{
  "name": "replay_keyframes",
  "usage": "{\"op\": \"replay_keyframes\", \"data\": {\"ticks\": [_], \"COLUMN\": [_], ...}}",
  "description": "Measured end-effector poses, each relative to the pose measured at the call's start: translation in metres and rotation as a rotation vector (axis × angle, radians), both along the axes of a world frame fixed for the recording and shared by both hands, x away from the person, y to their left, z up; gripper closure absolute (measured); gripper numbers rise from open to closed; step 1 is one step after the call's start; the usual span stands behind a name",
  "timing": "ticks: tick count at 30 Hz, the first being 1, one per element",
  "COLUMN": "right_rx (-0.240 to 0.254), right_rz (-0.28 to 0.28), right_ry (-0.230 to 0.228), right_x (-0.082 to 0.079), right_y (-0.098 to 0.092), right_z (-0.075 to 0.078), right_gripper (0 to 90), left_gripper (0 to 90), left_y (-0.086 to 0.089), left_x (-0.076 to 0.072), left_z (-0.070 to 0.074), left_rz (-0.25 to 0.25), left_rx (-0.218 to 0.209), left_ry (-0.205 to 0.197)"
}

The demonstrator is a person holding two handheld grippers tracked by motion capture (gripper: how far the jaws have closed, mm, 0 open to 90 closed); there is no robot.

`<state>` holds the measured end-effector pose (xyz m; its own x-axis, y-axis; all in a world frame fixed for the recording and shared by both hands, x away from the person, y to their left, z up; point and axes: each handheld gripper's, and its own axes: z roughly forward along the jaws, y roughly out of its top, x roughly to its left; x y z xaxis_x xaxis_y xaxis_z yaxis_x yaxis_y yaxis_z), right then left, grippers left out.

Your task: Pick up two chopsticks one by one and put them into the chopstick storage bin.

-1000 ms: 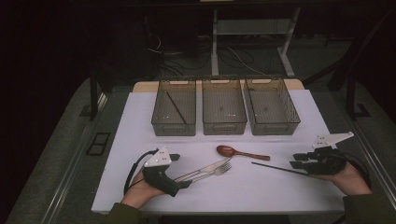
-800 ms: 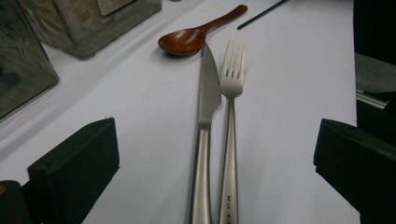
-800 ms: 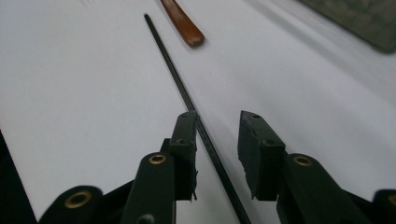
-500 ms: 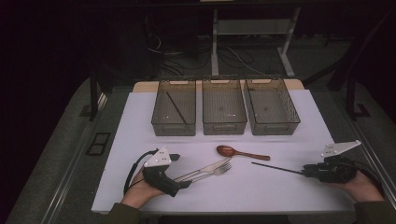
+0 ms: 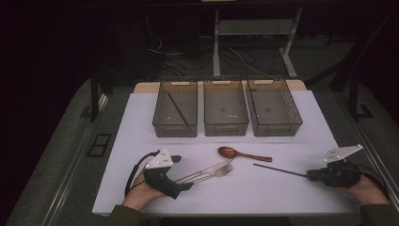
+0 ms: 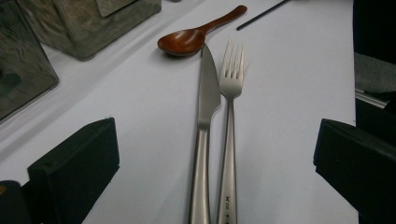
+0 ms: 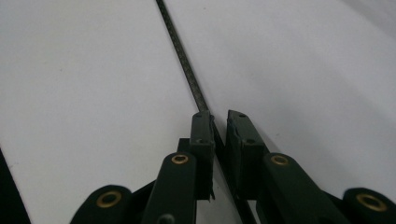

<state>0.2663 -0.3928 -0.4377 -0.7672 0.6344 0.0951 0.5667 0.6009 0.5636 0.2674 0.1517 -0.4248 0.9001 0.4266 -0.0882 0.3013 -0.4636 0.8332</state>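
Right gripper lies low on the white table at the right, with the near end of a thin black chopstick between its jaws. The jaws have just been closing; in the right gripper view the pads stand nearly together around the stick's end, with a narrow gap beside it — I cannot tell whether they press on it yet, so the pinch looks close to made, not confirmed. The chopstick lies flat on the table and points away toward the wooden spoon.

Left gripper rests at the left, jaws spread wide. In its own view the knife and fork lie side by side between the two pads, neither touched.

Three clear bins stand in a row at the far side; the left one already holds a dark stick leaning corner to corner, so that is probably where this chopstick belongs.

Notes for the step, as judgement:
- Finish closing before any lift; the stick is thin and round and may roll out sideways.
- The grip sits at the very end, so the long free end will droop — lift slowly and keep the wrist level.
- Clear the spoon on the way to the bin.
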Motion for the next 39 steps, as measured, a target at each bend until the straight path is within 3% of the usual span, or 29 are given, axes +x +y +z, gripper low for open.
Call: {"op": "replay_keyframes", "data": {"ticks": [9,23,32,39], "right_rx": [-0.03,0.0,0.091,0.164], "right_rz": [0.088,0.147,0.148,0.135], "right_ry": [-0.025,0.003,-0.02,-0.066], "right_x": [-0.004,-0.003,-0.006,-0.008], "right_y": [0.004,0.008,0.007,0.007], "right_z": [0.0,0.002,0.017,0.029], "right_gripper": [84.0,86.0,86.0,86.0], "left_gripper": [0.0,0.0,0.0,0.0], "left_y": [-0.001,0.0,0.001,0.001], "left_x": [-0.001,0.0,0.0,0.0], "left_z": [0.0,0.001,0.001,0.001], "left_rz": [0.002,0.004,0.006,0.011], "left_rx": [-0.001,-0.002,-0.003,-0.005], "left_ry": [0.002,-0.001,-0.002,-0.002]}}
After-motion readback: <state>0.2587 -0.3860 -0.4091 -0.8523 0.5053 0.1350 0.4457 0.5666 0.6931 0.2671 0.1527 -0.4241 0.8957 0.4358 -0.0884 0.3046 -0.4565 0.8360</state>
